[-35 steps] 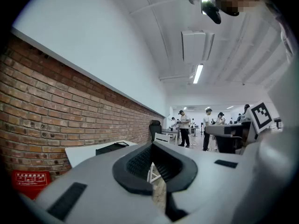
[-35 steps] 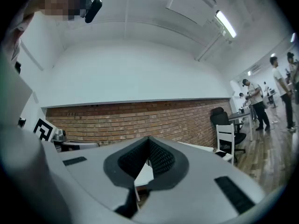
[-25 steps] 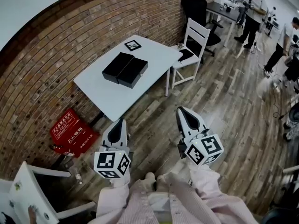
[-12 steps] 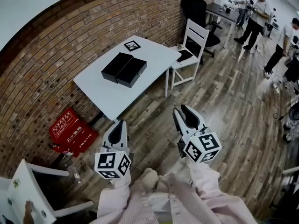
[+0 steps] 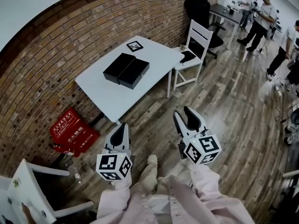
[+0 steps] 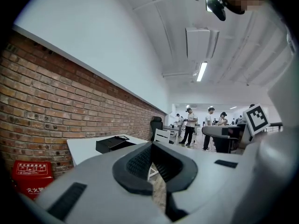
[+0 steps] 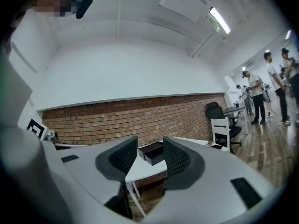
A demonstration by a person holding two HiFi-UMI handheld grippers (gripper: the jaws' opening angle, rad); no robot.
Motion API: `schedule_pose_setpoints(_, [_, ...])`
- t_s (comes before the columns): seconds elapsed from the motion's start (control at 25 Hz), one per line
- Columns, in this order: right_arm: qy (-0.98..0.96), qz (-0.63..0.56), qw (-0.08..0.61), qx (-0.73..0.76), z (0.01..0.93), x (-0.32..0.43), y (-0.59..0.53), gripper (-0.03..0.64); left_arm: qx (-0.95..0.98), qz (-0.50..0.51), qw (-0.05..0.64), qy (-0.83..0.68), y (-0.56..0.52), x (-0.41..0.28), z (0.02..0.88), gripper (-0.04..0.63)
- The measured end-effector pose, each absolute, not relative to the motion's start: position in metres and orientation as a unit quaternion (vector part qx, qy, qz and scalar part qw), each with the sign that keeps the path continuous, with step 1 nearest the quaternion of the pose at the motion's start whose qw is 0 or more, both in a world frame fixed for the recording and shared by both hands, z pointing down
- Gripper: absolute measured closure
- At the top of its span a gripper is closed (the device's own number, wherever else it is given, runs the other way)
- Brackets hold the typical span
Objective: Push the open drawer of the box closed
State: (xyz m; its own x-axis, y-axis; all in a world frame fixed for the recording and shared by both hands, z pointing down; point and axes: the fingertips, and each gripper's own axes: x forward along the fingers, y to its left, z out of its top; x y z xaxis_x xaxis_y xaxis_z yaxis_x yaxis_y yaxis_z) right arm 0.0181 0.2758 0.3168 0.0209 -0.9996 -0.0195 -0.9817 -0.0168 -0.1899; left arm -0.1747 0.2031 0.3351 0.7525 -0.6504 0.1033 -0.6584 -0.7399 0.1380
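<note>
A black box [image 5: 126, 70] lies on the white table [image 5: 110, 97] by the brick wall, one half slid out beside the other. It also shows far off in the left gripper view as the box [image 6: 112, 144] and in the right gripper view as the box [image 7: 153, 152]. Both grippers hang over the wooden floor, well short of the table. My left gripper [image 5: 122, 126] is shut and empty, its tips meeting at the left gripper [image 6: 152, 146]. My right gripper [image 5: 185, 116] has its jaws opening, with nothing between them at the right gripper [image 7: 149, 141].
A square marker card [image 5: 134, 45] lies at the table's far end. A white chair [image 5: 194, 45] stands at the table's right end, a black office chair [image 5: 198, 8] behind it. A red box [image 5: 72, 132] sits on the floor left. People [image 5: 259, 17] stand far right.
The right gripper's jaws have gone from shut to spread apart. Both grippers stay at about the same place over the floor; the left one remains shut.
</note>
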Motion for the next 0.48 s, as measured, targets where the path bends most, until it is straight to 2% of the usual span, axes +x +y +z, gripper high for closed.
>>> schedule_pose_setpoints(0.48, [0.693,-0.054,0.058,-0.717,0.335,0.051,0.201,0.463,0.93,0.033,0.101,-0.351,0.127,-0.143,0.356,0.601])
